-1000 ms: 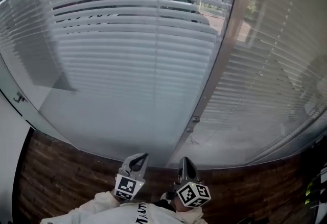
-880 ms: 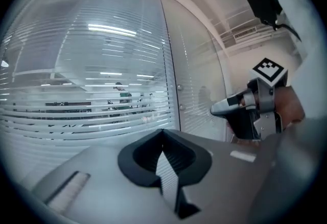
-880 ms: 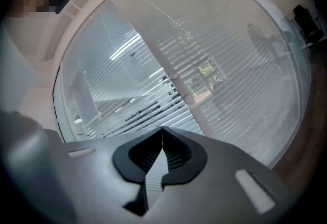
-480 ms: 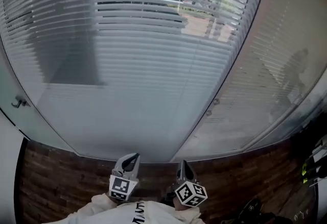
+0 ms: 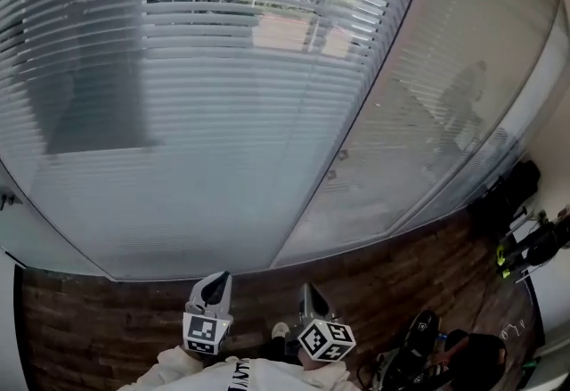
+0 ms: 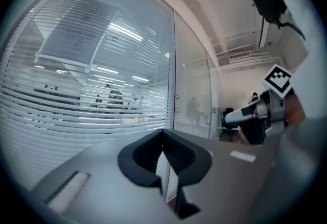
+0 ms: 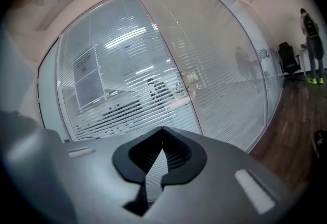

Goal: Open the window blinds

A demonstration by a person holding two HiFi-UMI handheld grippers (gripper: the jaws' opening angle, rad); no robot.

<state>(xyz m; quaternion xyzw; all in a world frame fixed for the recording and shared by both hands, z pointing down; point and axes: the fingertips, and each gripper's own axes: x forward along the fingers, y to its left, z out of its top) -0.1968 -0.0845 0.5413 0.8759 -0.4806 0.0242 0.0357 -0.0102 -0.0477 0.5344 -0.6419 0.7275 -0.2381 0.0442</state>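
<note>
White slatted blinds (image 5: 205,113) hang behind a curved glass wall. The slats stand partly tilted near the top, where people show through, and lie flat lower down. A second blind panel (image 5: 419,95) to the right is closed. Two small knobs (image 5: 337,164) sit on the post (image 5: 374,86) between the panels. My left gripper (image 5: 218,282) and right gripper (image 5: 308,293) are low in the head view, over the floor and short of the glass. Both are shut with nothing held. The left gripper (image 6: 163,132) faces the post, and the right gripper (image 7: 162,129) faces the slatted panel.
Dark wood floor (image 5: 107,318) runs along the foot of the glass. Black bags and gear (image 5: 512,202) lie at the right, and more dark items (image 5: 427,345) by my feet. A person (image 7: 310,29) and an office chair (image 7: 287,57) stand far right.
Both grippers have moved right along the glass wall and stay shut. The door handle at the left has slid to the edge, and the bags at the right have come into view.
</note>
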